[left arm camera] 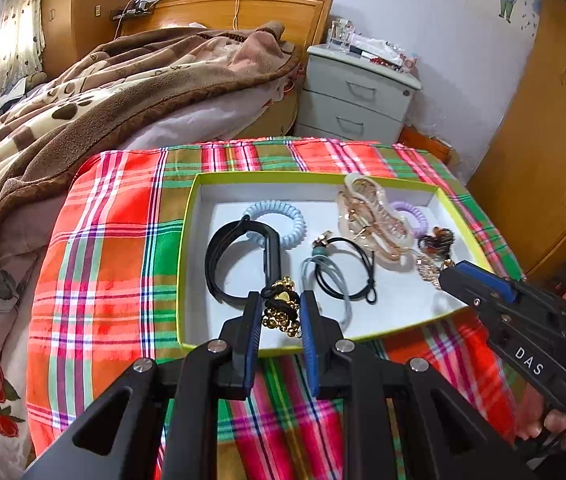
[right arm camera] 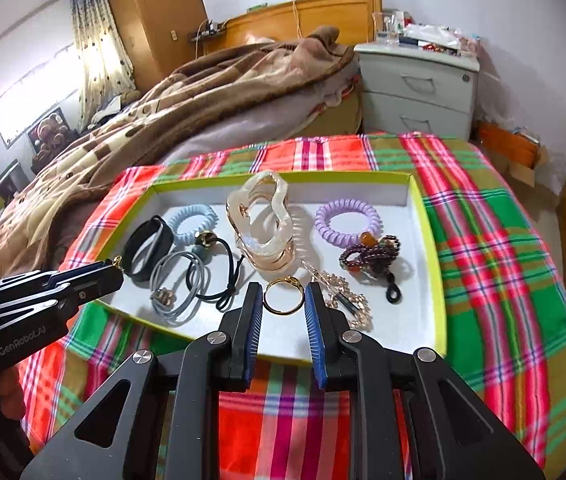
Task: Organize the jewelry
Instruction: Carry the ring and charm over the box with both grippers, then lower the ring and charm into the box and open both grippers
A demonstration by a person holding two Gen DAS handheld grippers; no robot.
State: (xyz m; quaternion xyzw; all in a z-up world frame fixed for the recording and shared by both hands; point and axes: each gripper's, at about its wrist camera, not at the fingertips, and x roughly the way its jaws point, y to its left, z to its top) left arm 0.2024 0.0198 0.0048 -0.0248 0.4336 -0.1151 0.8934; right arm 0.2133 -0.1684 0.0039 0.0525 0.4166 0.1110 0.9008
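Observation:
A white tray with a lime-green rim [left arm camera: 189, 240] [right arm camera: 436, 264] lies on a plaid cloth. My left gripper [left arm camera: 281, 304] is shut on a gold-bead hair tie [left arm camera: 281, 312] with black elastic, just above the tray's near edge. My right gripper [right arm camera: 283, 294] is shut on a thin gold ring [right arm camera: 283, 310] over the tray's front. In the tray lie a black band [left arm camera: 219, 268] [right arm camera: 145, 248], a light blue spiral tie [left arm camera: 287, 220] [right arm camera: 195, 216], a clear and gold hair claw [left arm camera: 371, 220] [right arm camera: 263, 220], a purple spiral tie [right arm camera: 347, 220] and a dark bead bracelet [right arm camera: 371, 256].
Grey and black elastics [right arm camera: 187, 280] and a gold chain [right arm camera: 347, 300] also lie in the tray. The plaid cloth [left arm camera: 107, 240] covers the surface under it. A bed with a brown blanket [left arm camera: 83, 92] lies behind, a grey nightstand [left arm camera: 359, 92] beside it, and a wooden wardrobe [left arm camera: 543, 120] at the right.

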